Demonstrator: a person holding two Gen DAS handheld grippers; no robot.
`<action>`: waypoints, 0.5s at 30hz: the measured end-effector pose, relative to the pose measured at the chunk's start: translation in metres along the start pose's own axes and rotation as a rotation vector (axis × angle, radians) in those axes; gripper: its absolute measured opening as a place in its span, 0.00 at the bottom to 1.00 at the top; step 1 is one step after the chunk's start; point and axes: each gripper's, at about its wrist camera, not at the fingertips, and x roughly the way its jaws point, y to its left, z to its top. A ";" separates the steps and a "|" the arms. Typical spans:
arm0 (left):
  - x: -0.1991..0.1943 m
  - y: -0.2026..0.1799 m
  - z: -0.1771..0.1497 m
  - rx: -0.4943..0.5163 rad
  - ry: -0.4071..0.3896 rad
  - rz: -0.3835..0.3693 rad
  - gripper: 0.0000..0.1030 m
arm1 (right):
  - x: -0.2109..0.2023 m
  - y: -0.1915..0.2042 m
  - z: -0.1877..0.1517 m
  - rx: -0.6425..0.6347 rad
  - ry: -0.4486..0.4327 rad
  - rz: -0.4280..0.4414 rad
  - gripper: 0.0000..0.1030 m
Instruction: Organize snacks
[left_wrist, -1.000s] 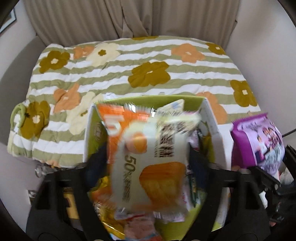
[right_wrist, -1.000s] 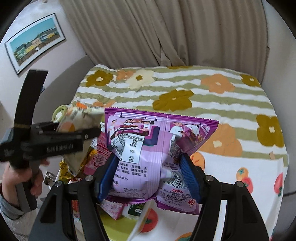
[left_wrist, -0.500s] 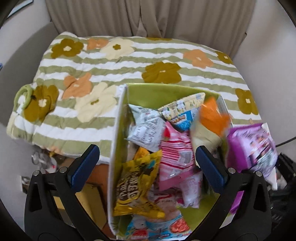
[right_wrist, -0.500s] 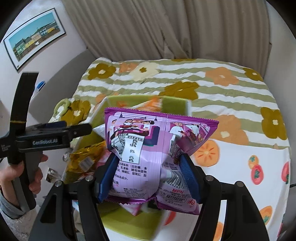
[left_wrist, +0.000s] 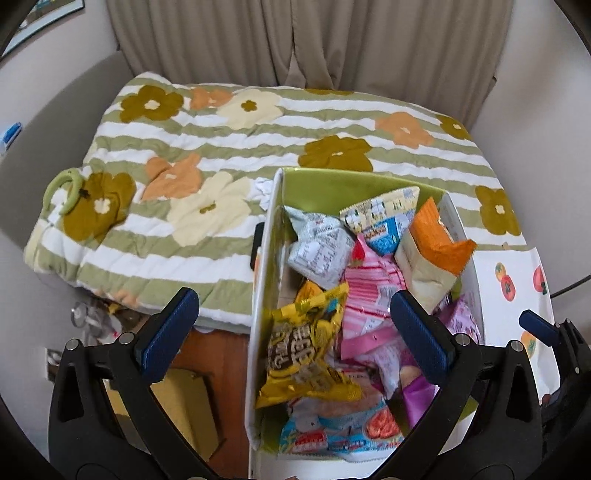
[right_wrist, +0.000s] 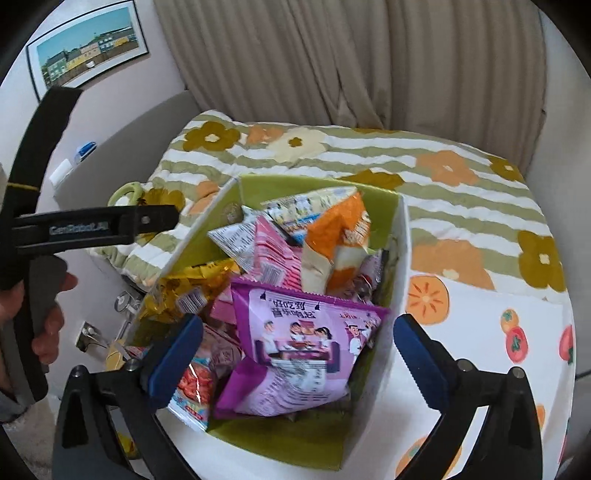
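Note:
A white box with a green inside (left_wrist: 266, 236) (right_wrist: 400, 258) holds several snack packs. An orange-and-cream pack (left_wrist: 436, 254) (right_wrist: 340, 243) leans at the far right of the box. A purple pack (right_wrist: 299, 339) lies on top at the near end; only a corner shows in the left wrist view (left_wrist: 421, 398). A yellow pack (left_wrist: 306, 347) lies at the left side. My left gripper (left_wrist: 295, 325) is open and empty above the box's left wall. My right gripper (right_wrist: 299, 354) is open and empty just above the purple pack.
The box stands on a white cloth with orange fruit prints (right_wrist: 480, 325), next to a bed with a green striped flowered quilt (left_wrist: 221, 155). Beige curtains (right_wrist: 332, 66) hang behind. A wooden floor and a cardboard piece (left_wrist: 184, 406) lie left of the box.
My left gripper opened and dropped the orange-and-cream pack into the box. My right gripper opened and let the purple pack fall onto the pile.

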 end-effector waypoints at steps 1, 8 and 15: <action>-0.002 -0.001 -0.002 -0.001 -0.001 0.000 1.00 | -0.001 -0.002 -0.001 0.008 0.002 0.003 1.00; -0.033 -0.018 -0.023 -0.012 -0.036 0.024 1.00 | -0.029 -0.007 -0.005 0.002 -0.044 0.010 1.00; -0.083 -0.060 -0.061 0.001 -0.102 0.025 1.00 | -0.087 -0.026 -0.021 0.014 -0.134 -0.004 1.00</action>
